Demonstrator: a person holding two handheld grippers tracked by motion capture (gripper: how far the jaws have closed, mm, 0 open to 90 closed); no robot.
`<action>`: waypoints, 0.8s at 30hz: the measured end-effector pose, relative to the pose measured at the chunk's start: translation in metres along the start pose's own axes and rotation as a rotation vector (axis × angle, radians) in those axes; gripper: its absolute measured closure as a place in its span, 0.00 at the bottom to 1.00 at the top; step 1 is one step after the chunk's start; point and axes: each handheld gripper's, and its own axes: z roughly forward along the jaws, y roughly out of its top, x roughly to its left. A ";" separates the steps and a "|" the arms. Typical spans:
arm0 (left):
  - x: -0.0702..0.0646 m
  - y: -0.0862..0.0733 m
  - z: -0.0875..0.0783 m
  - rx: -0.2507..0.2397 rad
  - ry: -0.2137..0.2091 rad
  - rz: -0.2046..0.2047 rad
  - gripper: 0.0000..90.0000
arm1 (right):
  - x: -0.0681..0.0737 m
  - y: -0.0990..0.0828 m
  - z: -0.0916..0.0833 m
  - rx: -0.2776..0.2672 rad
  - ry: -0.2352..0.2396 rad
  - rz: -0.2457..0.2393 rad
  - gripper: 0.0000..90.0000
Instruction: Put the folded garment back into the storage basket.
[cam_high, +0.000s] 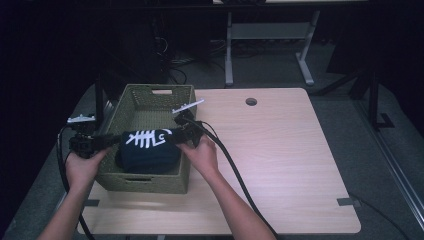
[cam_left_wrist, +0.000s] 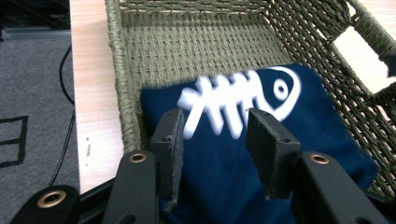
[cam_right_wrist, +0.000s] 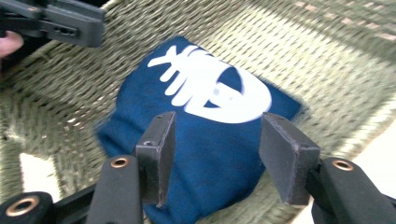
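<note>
Folded navy shirt (cam_high: 146, 150) with the fishbone print sits in the near end of the green basket (cam_high: 131, 102). Left gripper (cam_high: 109, 140) and right gripper (cam_high: 176, 136) flank it, jaws parted, nothing pinched, looks like letting go.

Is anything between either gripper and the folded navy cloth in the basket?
Nothing visible. The cloth lies in the basket, and both the left gripper and the right gripper stand open directly over it, with no other item in between.
</note>
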 end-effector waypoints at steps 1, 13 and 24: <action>0.000 0.000 0.000 -0.002 -0.004 -0.001 0.62 | 0.000 0.001 -0.002 -0.003 -0.007 -0.009 0.50; -0.009 0.002 -0.005 -0.042 -0.044 0.024 0.62 | -0.008 0.005 -0.027 -0.063 0.044 0.010 0.49; -0.024 0.007 -0.008 -0.074 -0.083 0.034 0.60 | -0.023 -0.002 -0.048 -0.105 0.079 0.031 0.43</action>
